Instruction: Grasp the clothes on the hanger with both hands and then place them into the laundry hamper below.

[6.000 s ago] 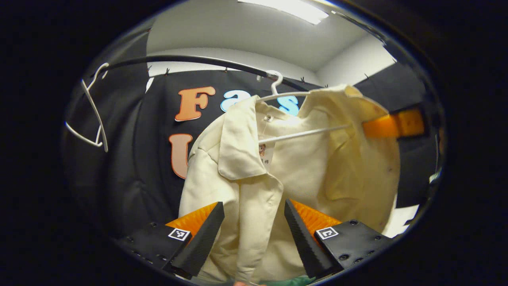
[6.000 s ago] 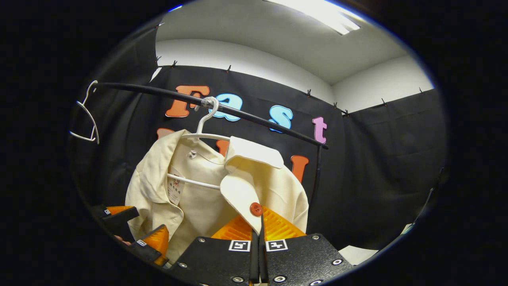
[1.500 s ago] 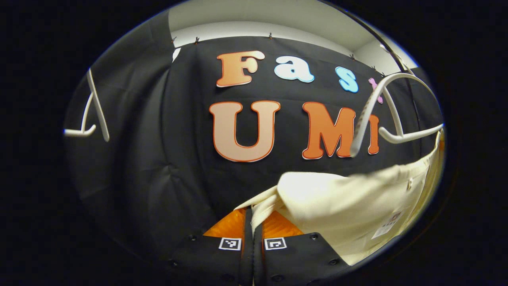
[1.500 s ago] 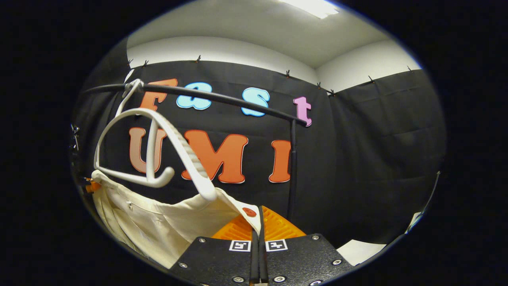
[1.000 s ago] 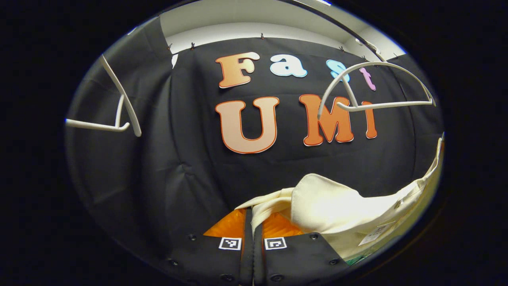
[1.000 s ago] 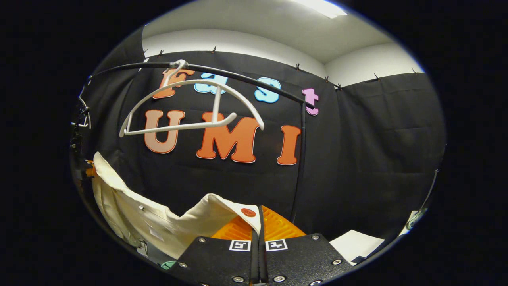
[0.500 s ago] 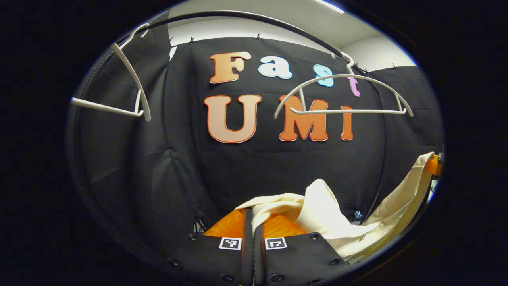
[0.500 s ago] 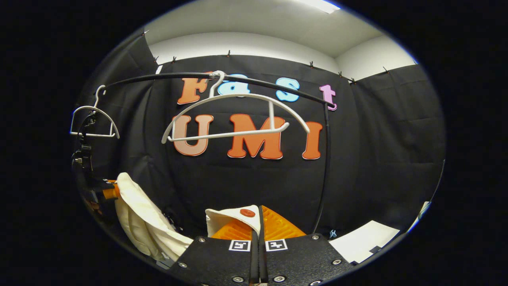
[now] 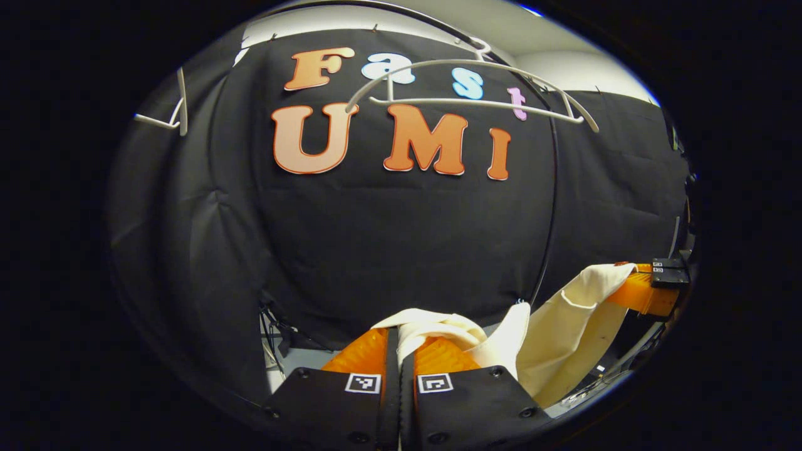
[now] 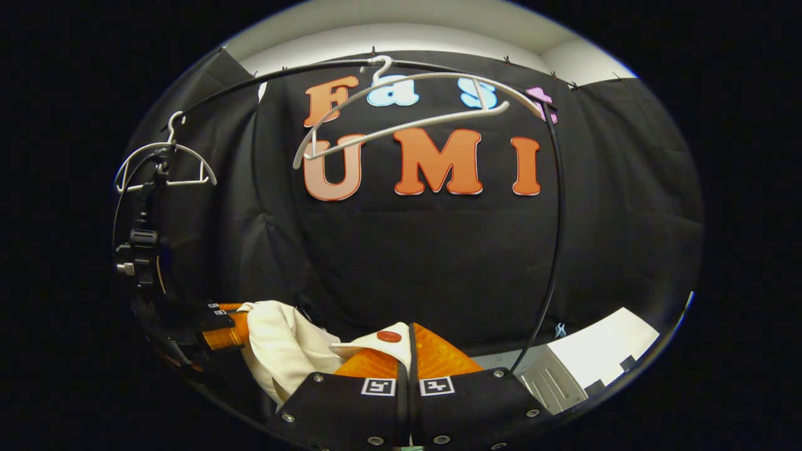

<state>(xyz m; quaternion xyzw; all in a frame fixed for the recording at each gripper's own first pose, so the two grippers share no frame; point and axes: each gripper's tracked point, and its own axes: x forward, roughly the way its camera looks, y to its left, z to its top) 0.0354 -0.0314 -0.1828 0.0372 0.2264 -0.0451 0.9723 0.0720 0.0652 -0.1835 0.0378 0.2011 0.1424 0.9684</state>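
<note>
Shirt hung off the bare hanger, both my left tool and right tool clamped on it; hamper drop remained.

right tongs pinch the cream shirt by its collar, below the bare white hanger.

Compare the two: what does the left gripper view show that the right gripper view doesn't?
Left gripper view: the right hand-held gripper at the right edge, clamping the cream shirt. Right gripper view: the left hand-held gripper at lower left, a red button on the shirt. Both: the bare white hanger on the black rail, the shirt slung between both hand-held grippers.
</note>
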